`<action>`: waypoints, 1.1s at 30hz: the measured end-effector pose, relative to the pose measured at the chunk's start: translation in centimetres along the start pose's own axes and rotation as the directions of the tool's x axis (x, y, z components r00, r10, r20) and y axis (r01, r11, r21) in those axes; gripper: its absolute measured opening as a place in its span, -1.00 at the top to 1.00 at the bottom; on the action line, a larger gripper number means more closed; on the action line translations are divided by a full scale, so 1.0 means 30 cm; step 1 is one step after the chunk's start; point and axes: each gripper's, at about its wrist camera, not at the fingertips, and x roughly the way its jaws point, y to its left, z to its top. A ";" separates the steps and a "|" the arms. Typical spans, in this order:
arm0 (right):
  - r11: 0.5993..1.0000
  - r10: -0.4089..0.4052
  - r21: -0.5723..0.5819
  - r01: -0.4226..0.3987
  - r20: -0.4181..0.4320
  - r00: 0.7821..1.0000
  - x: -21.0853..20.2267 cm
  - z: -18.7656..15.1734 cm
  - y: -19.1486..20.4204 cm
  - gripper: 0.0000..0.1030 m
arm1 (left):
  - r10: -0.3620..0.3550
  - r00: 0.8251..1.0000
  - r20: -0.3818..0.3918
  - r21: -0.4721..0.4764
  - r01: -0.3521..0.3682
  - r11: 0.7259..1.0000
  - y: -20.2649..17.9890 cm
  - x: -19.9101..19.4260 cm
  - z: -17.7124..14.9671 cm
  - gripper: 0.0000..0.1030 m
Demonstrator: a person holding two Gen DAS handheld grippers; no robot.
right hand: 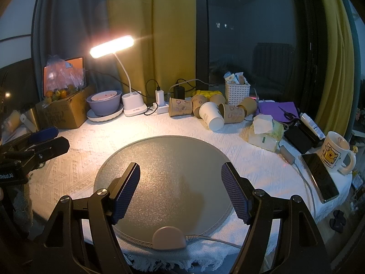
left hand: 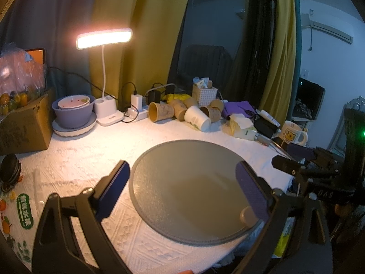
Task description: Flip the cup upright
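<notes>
Several paper cups lie on their sides in a heap at the back of the table: a white cup (right hand: 211,115) (left hand: 197,118) in front, brown cups (right hand: 180,106) (left hand: 160,111) beside and behind it. My left gripper (left hand: 182,182) is open and empty above the round grey mat (left hand: 189,196). My right gripper (right hand: 181,187) is open and empty above the same mat (right hand: 164,159). Both are well short of the cups. The left gripper also shows at the left edge of the right wrist view (right hand: 43,141).
A lit desk lamp (right hand: 133,107), stacked bowls (right hand: 105,105), a cardboard box of fruit (right hand: 66,111), a power strip with chargers (right hand: 164,107), a white basket (right hand: 237,92), tissues (right hand: 264,130), a phone (right hand: 321,175) and a bear mug (right hand: 335,151) ring the mat.
</notes>
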 end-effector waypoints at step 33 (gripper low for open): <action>1.000 0.011 0.011 -0.010 -0.091 0.996 0.282 0.105 -0.117 -0.49 | 0.053 0.992 -0.115 0.130 -0.038 0.991 0.041 0.366 0.114 -0.84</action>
